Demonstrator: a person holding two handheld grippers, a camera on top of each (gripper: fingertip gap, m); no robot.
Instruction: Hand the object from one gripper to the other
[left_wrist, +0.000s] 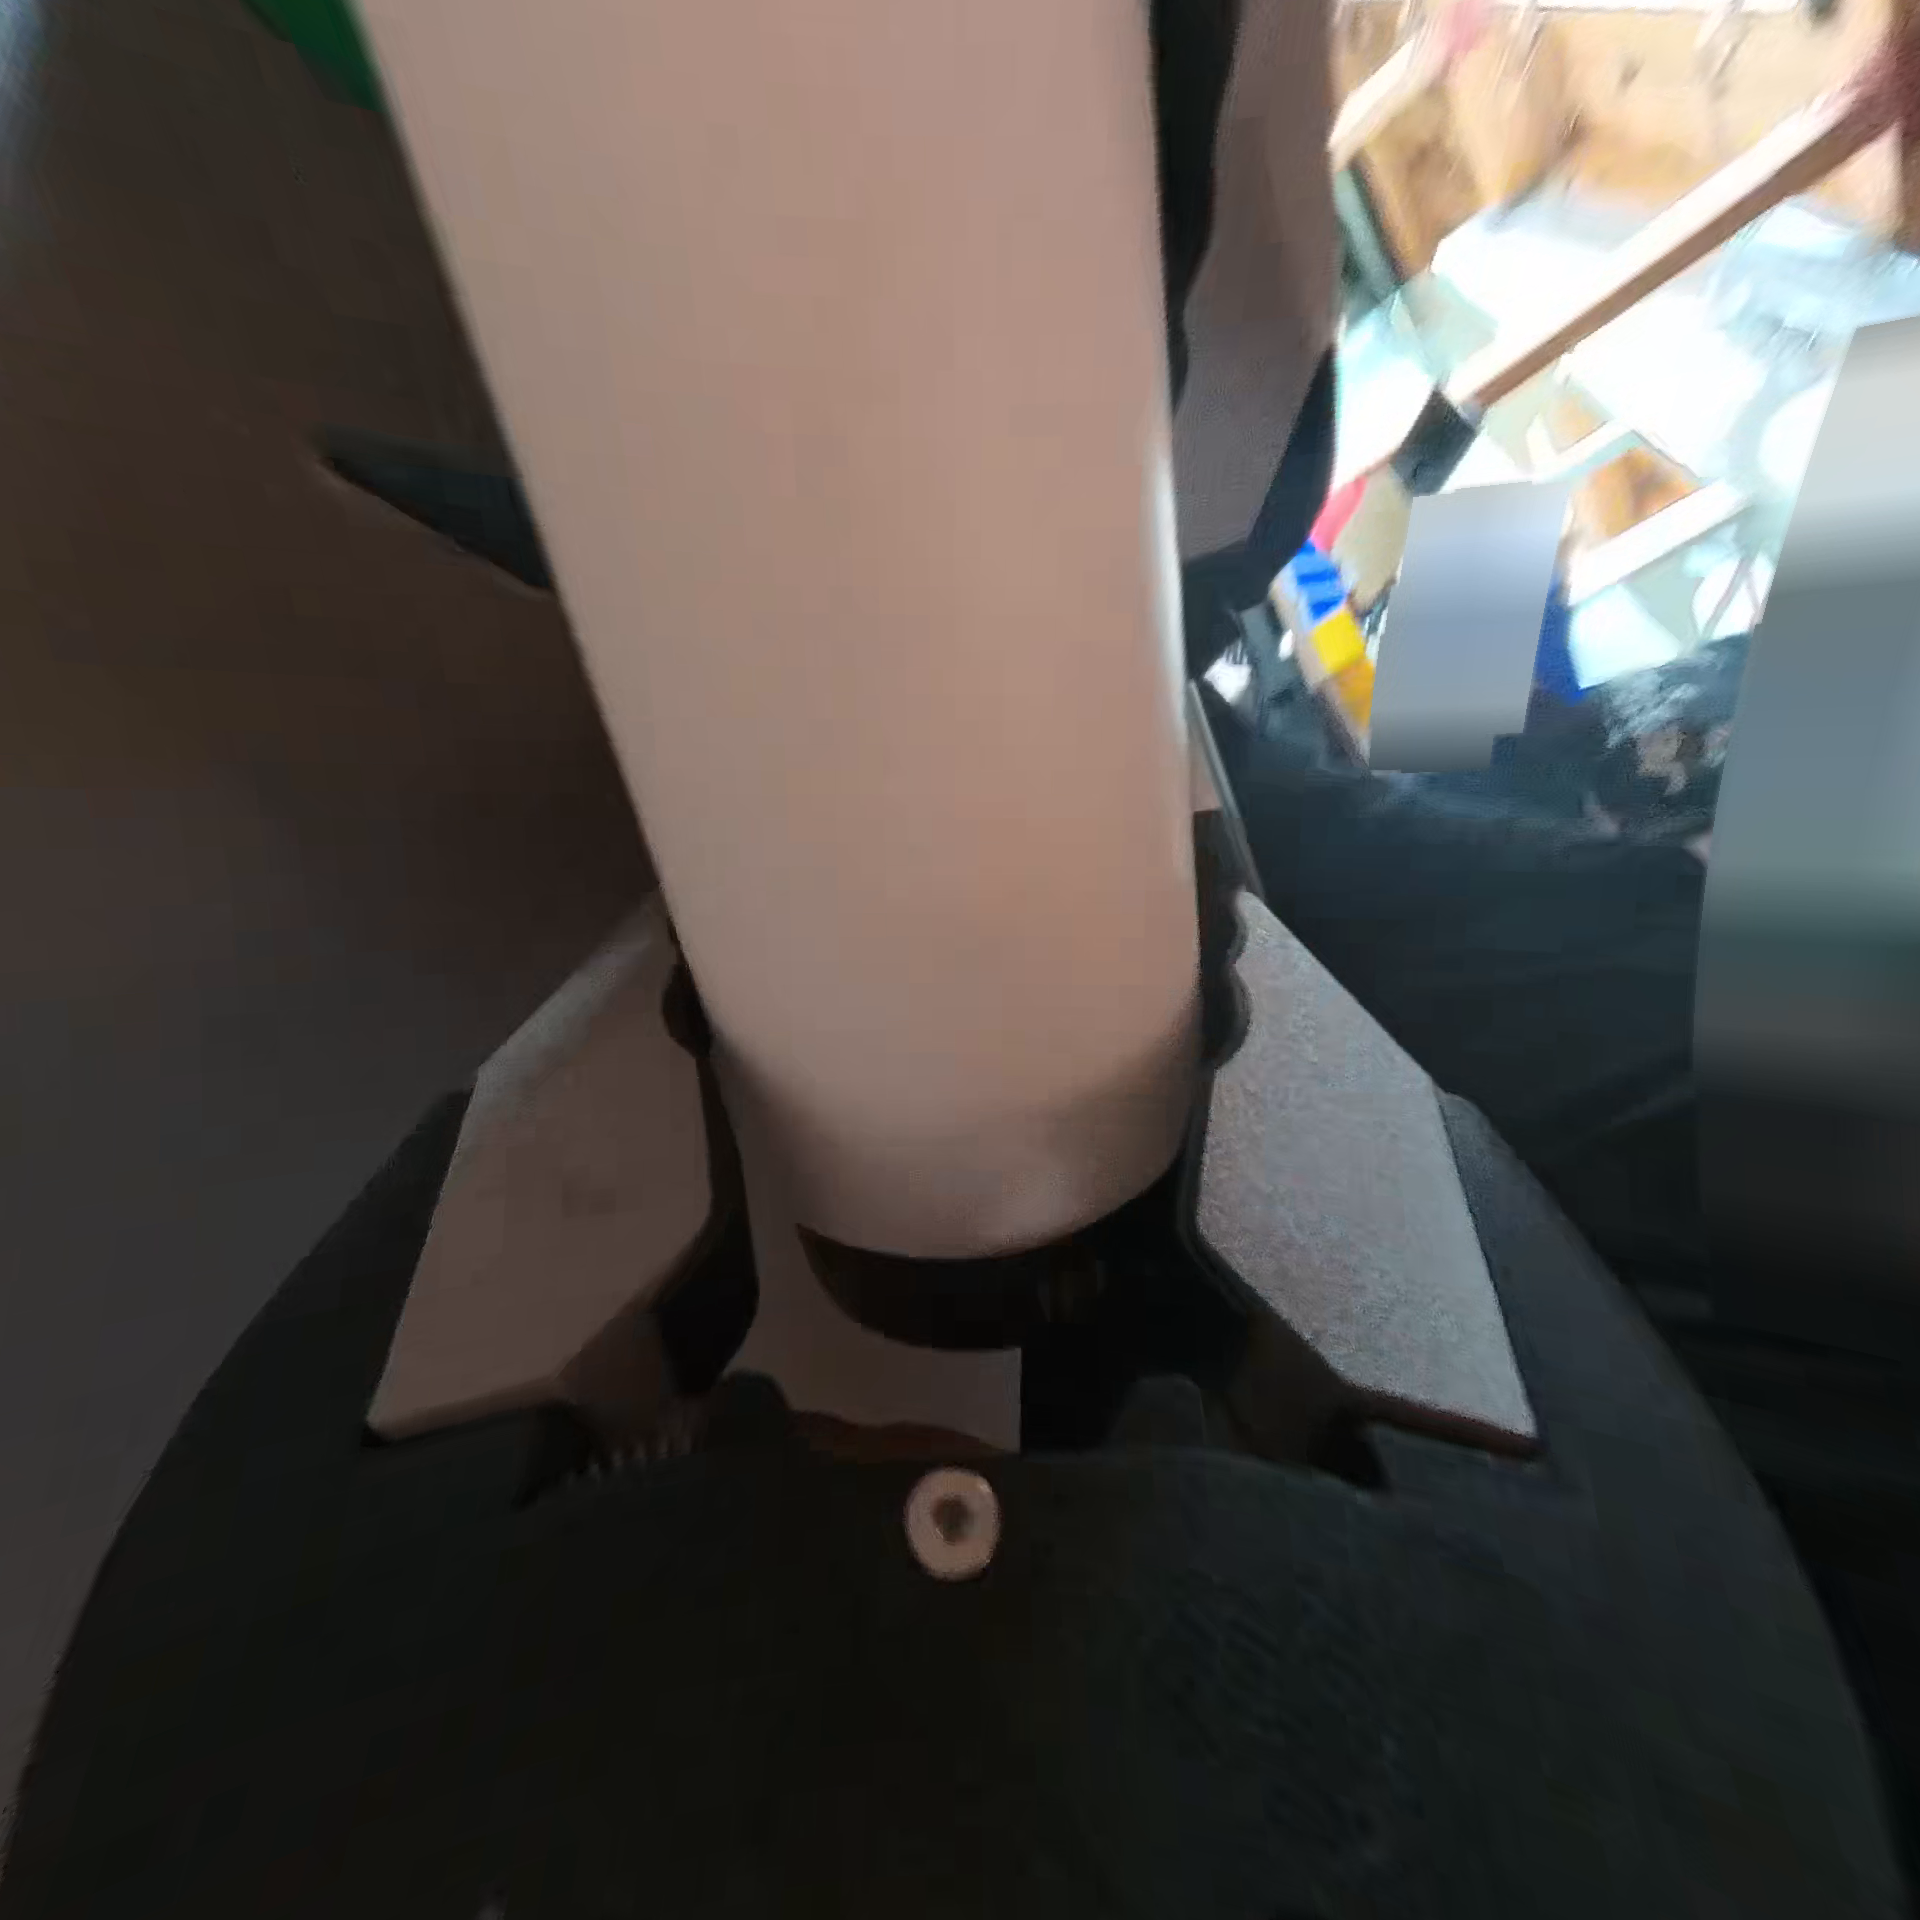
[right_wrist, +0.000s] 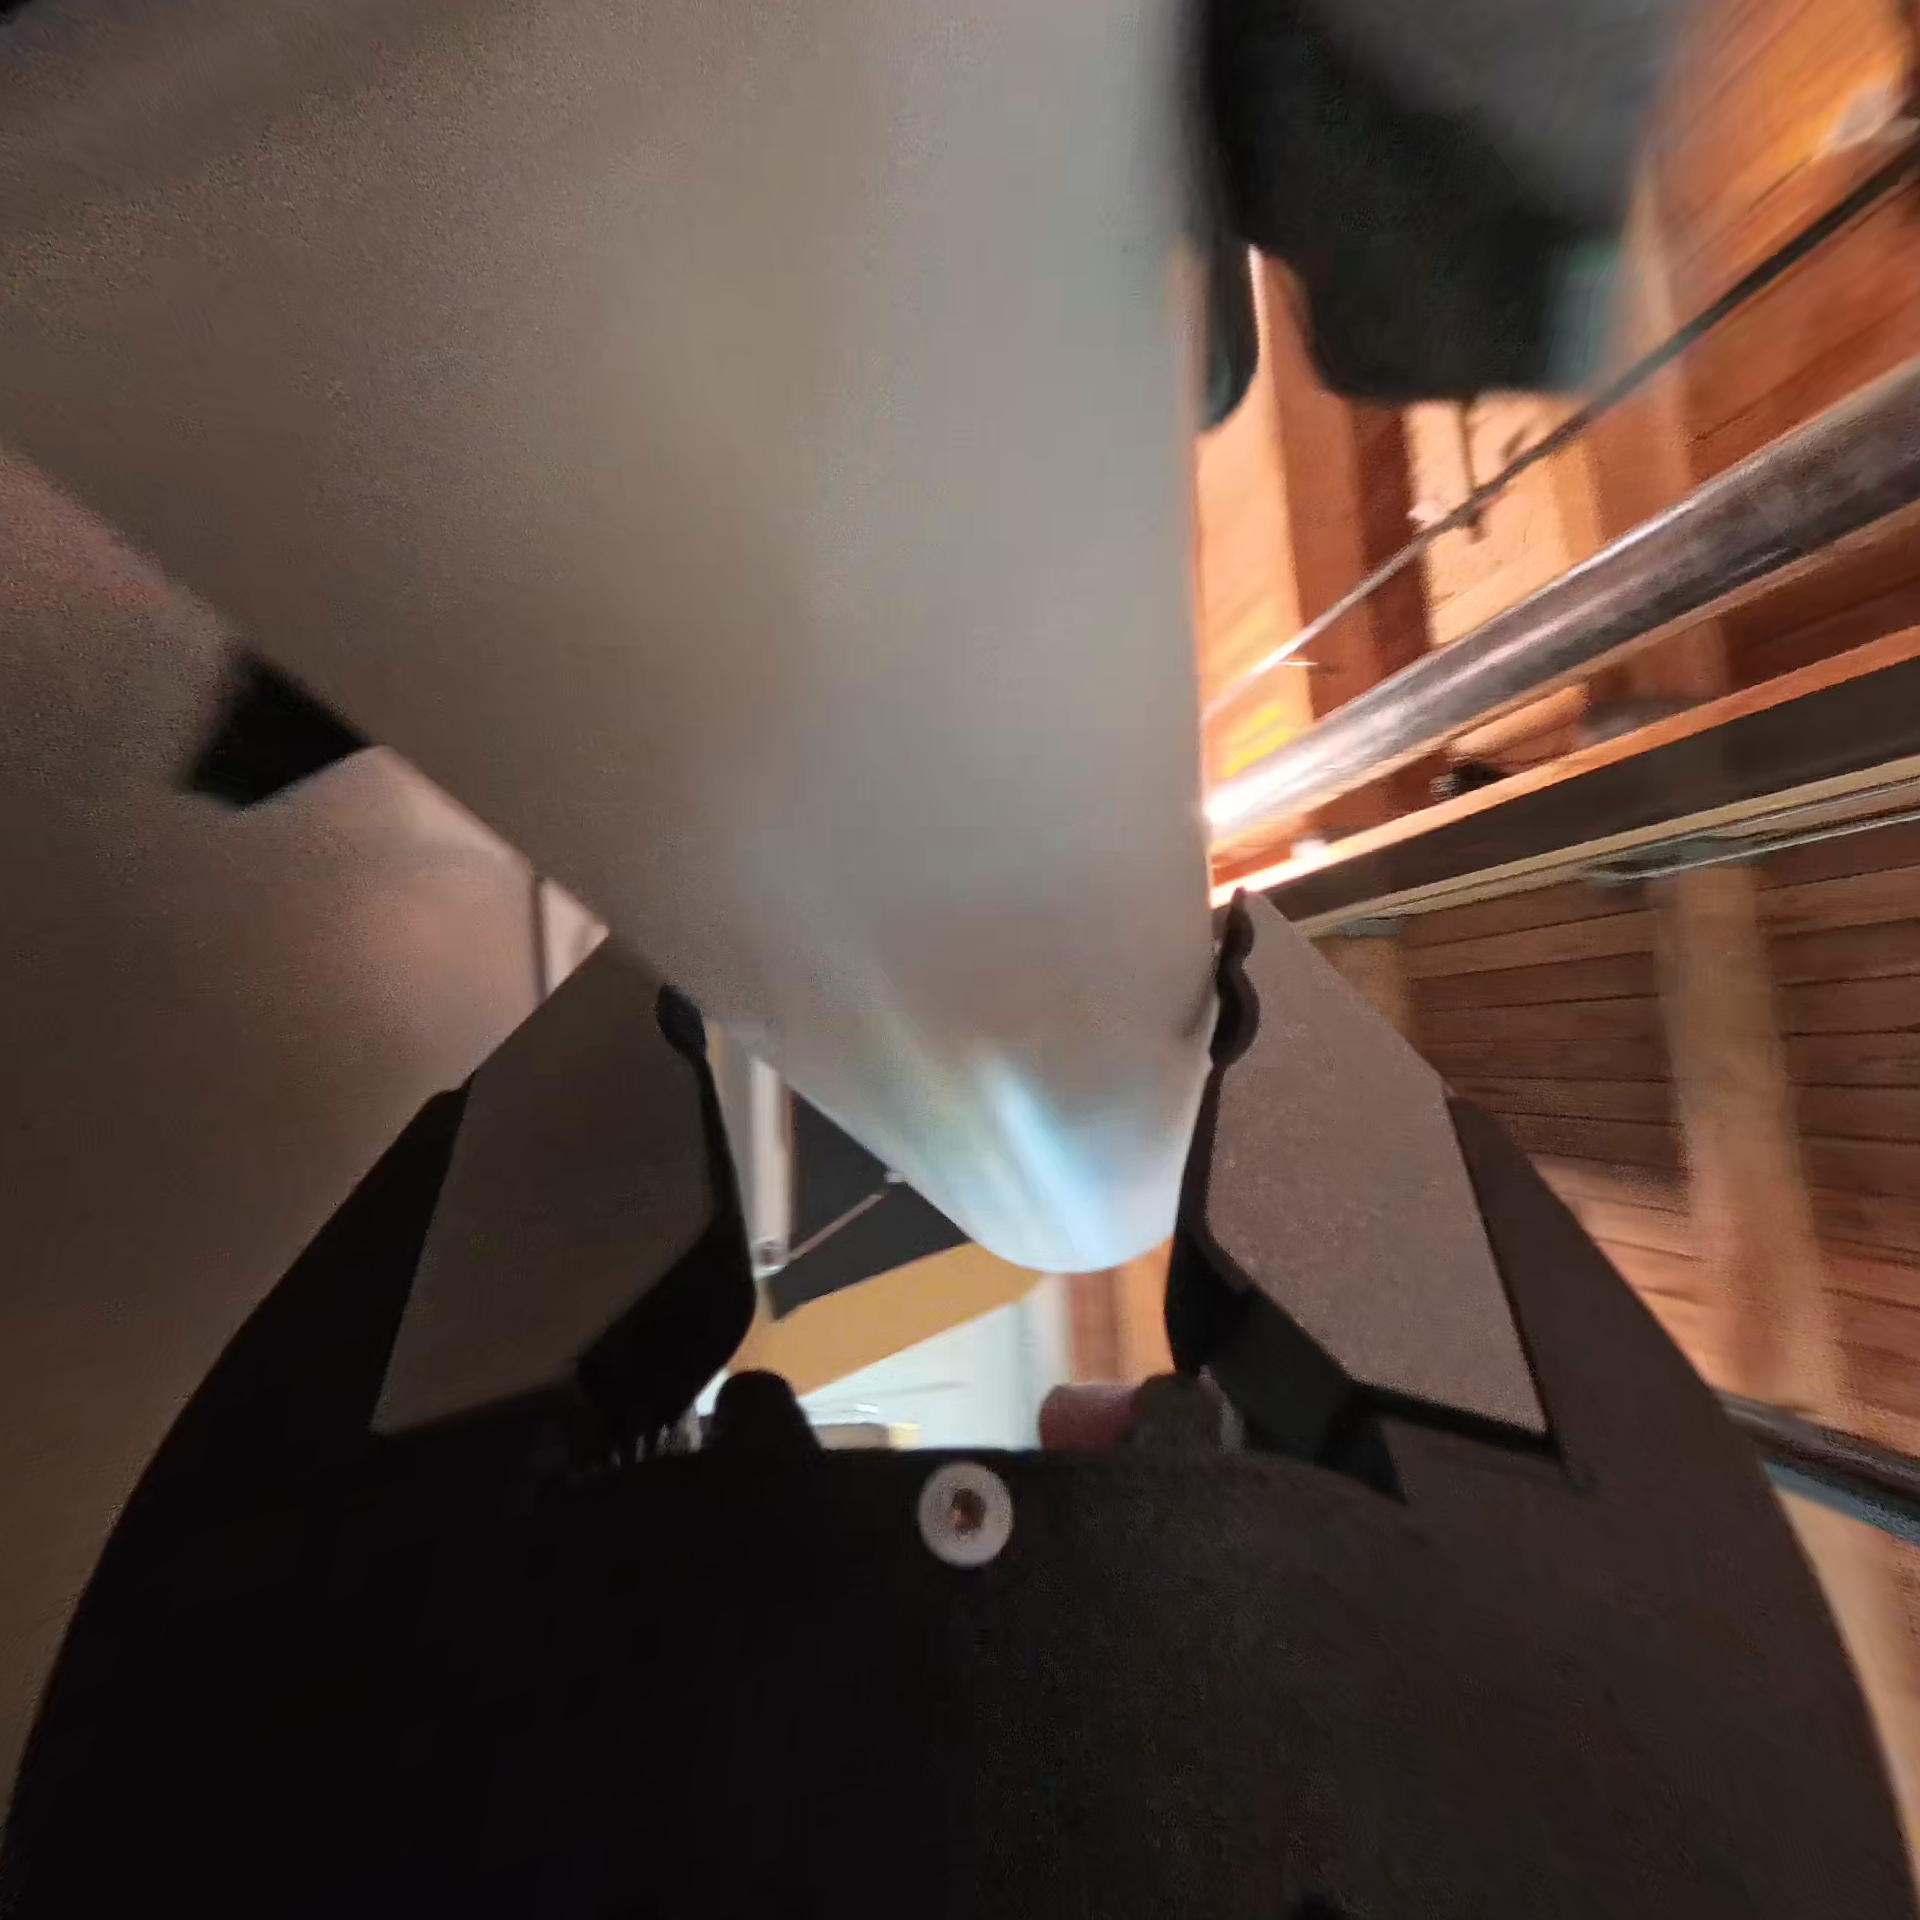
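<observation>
Now, white cylinder clamped by left hand-held gripper, right hand-held gripper likewise.

Dim, motion-blurred foregrounds; bright glare at right, wide-angle warping.

Looks to me like a workshop or storage room, though blur leaves me unsure. On my right camera: bare wooden beams, plank wall, a metal pipe slanting across. On my left camera, far right: wooden frames, cluttered colourful items.
</observation>
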